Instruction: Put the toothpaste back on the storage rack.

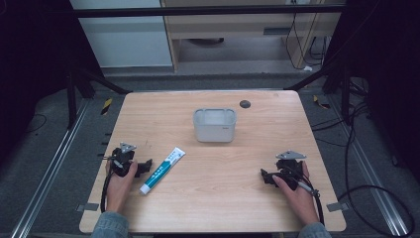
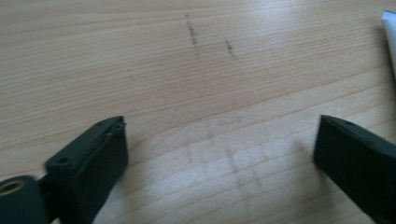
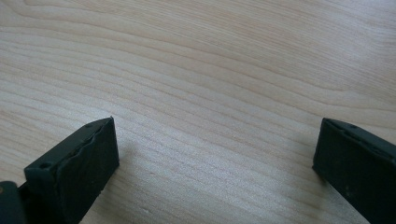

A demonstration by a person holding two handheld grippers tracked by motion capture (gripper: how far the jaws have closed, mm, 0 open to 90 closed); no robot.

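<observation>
We rest both grippers on the pale wooden table [image 1: 218, 198], jaws wide and empty. The white-and-teal toothpaste tube [image 1: 162, 170] lies lower left of centre – long axis diagonal, cap toward us – just right of our left gripper [image 1: 145, 167]; our right gripper [image 1: 266, 177] sits well apart.
</observation>
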